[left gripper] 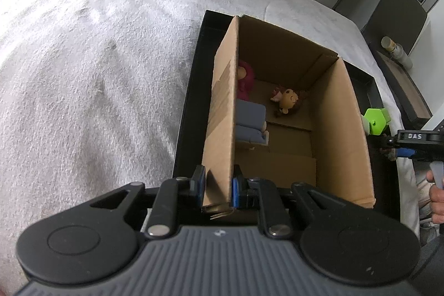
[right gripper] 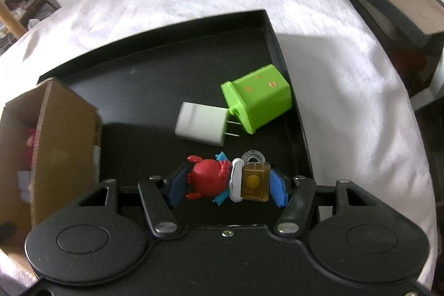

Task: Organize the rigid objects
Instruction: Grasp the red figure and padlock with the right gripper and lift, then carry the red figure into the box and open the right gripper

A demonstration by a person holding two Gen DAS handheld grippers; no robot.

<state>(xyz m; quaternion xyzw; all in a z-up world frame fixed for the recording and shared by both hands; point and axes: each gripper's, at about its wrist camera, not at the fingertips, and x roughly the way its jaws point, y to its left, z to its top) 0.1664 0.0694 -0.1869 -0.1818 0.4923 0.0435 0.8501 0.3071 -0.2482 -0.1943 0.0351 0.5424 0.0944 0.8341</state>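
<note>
Two dolls [left gripper: 287, 99] lie inside the cardboard box [left gripper: 344, 113].

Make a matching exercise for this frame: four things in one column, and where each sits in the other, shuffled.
Things:
1. crab
2. charger
3. doll
4. carton wall

Places:
A. gripped by the left tool
B. lying inside the carton
C. between the right tool's pads
D. on the tray, prongs toward the green block

Pairs: 1-C, 2-D, 3-B, 4-A
</note>
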